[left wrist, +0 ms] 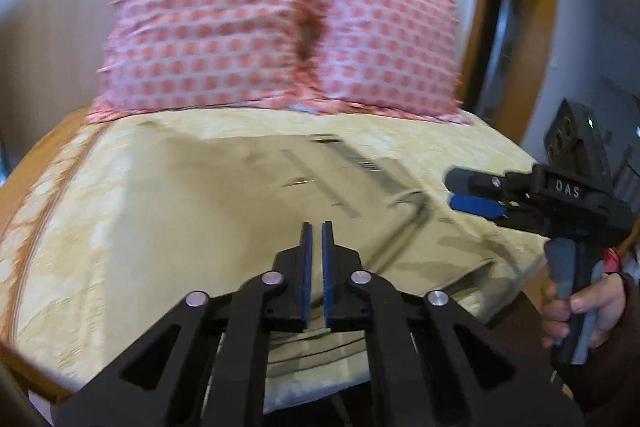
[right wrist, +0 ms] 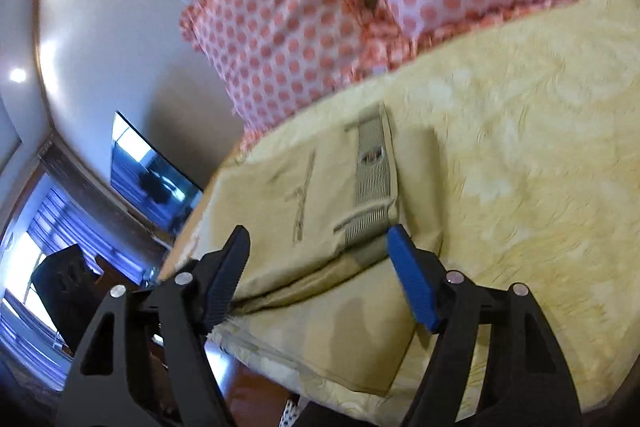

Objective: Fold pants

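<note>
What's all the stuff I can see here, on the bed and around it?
pants: one, beige with a striped waistband, folded on the bedspread near the bed's edge
bedspread: one, pale yellow, covering the bed
pillows: two, white with pink dots, side by side at the bed's head
screen: one, dark, on the wall
left gripper: black, blue pads, nearly shut, empty
right gripper: black, open above the pants
hand: one, holding the right gripper's handle

The pants (left wrist: pixel 248 195) lay on the bed (left wrist: pixel 80 227); two pillows (left wrist: pixel 280 27) sat at twelve o'clock behind them.
</note>
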`<state>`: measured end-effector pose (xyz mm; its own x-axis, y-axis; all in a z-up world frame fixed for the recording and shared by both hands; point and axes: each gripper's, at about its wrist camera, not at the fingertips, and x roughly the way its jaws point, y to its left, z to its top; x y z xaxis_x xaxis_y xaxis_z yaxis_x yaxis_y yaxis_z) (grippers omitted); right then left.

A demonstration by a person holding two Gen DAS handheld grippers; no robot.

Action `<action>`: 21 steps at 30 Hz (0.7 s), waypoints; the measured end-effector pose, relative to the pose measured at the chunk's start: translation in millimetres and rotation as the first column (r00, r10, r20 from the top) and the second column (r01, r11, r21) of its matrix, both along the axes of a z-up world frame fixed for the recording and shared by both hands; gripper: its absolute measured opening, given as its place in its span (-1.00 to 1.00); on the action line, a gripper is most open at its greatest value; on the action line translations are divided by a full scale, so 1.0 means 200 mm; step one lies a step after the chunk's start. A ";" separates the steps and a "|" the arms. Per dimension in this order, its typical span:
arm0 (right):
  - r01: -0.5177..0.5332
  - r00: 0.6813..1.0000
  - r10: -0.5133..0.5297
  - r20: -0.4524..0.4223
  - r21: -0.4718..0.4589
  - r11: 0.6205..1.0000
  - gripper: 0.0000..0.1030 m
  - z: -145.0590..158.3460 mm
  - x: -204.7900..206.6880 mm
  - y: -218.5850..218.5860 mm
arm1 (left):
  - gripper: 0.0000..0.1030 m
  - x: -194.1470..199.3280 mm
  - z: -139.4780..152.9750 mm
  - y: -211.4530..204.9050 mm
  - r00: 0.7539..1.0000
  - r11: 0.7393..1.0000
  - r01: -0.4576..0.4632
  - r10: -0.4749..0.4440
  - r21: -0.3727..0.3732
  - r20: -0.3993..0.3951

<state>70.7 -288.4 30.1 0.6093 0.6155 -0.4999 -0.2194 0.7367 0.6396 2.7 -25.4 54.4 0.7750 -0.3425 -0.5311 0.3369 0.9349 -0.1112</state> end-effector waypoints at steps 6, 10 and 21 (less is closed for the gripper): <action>0.036 0.991 -0.050 -0.123 -0.111 0.993 0.38 -0.08 0.02 0.09 | 0.19 0.01 -0.03 0.11 0.998 0.998 -0.059 0.059 0.003 -0.010; 0.068 0.989 -0.080 -0.124 -0.102 0.993 0.38 -0.08 0.07 0.12 | 0.54 -0.02 -0.02 0.14 0.995 0.996 -0.088 0.087 0.005 0.039; 0.248 0.951 -0.226 -0.211 0.084 0.965 -0.32 -0.18 0.07 -0.02 | 0.54 -0.03 -0.04 0.23 0.994 0.994 -0.109 0.109 -0.016 0.030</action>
<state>85.6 -291.5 -5.1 0.6399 0.5220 -0.5640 0.0923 0.6764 0.7308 -2.9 21.1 46.2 0.8242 -0.2627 -0.5017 0.2367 0.9646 -0.1161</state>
